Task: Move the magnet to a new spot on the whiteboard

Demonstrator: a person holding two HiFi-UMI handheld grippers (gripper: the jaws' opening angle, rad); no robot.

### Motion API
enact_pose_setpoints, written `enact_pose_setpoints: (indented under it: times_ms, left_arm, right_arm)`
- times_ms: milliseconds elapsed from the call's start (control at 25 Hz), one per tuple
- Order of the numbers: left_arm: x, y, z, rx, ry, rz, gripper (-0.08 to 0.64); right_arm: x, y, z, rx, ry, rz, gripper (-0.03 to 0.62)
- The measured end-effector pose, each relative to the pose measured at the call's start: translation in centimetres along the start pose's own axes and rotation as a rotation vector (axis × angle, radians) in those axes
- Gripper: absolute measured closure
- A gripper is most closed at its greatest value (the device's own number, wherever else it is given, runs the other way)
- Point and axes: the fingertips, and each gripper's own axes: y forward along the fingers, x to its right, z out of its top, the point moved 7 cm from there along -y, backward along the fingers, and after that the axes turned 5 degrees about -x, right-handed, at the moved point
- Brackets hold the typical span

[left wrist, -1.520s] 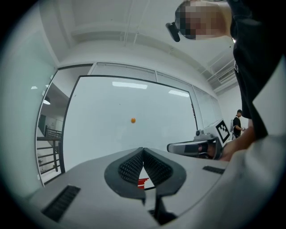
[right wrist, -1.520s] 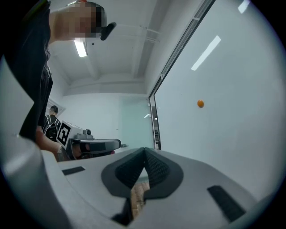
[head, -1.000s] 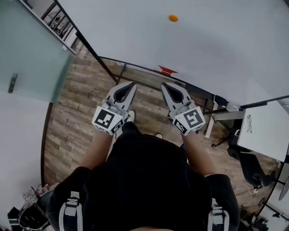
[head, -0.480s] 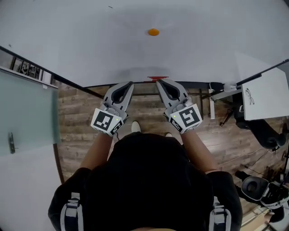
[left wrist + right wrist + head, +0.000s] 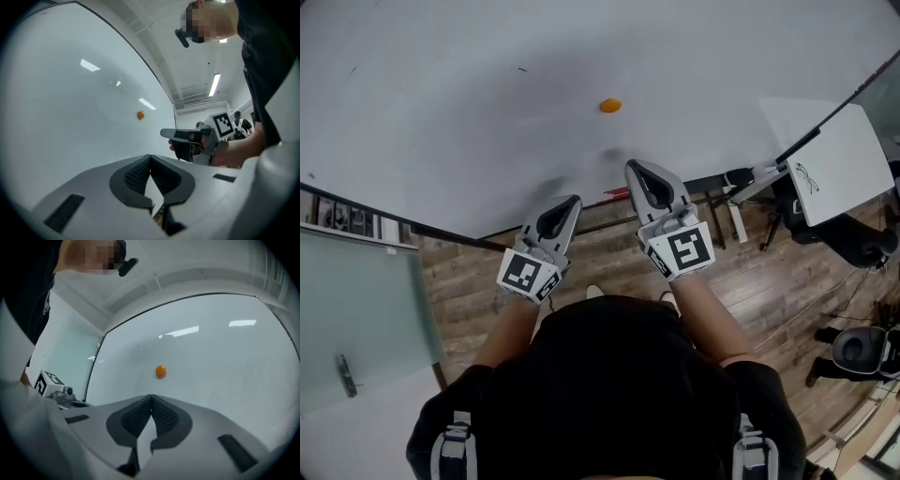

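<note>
— Both grippers are closer to the whiteboard [image 5: 469, 103] than one second ago. Then their tips were over the wooden floor [image 5: 478, 281]. Now, in the head view, the right tip lies over the white surface and the left tip reaches its lower edge. The orange magnet [image 5: 610, 106] also sits lower in that view than before, nearer to the tips.

— Where is the magnet exactly?

— It sticks on the whiteboard, alone on a bare part of it. It is above the two grippers and between them, a little nearer to the right one. No gripper touches it.

— How is the right gripper [image 5: 633, 167]?

— Its jaws are pressed together at the tips, and nothing is between them. In the right gripper view the magnet is just above the closed tips, a little to the right, but apart from them.

— And the left gripper [image 5: 573, 201]?

— It is closed too, and it is empty. Its own view shows the two dark pads meeting at the front. In the head view it is lower than the right one.

— What else is around?

— A small red thing [image 5: 617, 194] lies at the lower edge of the board, between the grippers. A frosted glass door [image 5: 366, 300] is on the left, and a white table [image 5: 830, 159] stands on the right.
</note>
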Motion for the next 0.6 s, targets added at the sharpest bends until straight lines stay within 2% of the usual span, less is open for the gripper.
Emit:
enact_pose_setpoints:
  times_ms: [240, 480, 600]
  left_arm:
    - [-0.8, 0.1, 1.0, 0.046, 0.028, -0.034, 0.557]
    - [-1.9, 0.3, 1.9, 0.079, 0.034, -0.036, 0.557]
    - [-2.3, 0.2, 1.9, 0.081, 0.031, -0.035, 0.556]
  right_arm:
    - [0.5, 1.9, 2.7, 0.044, -0.041, -0.103, 0.595]
    - [0.5, 3.9, 4.7, 0.068, -0.073, -0.162, 0.591]
    - [0.9, 4.7, 5.0, 0.076, -0.075, -0.196, 0.55]
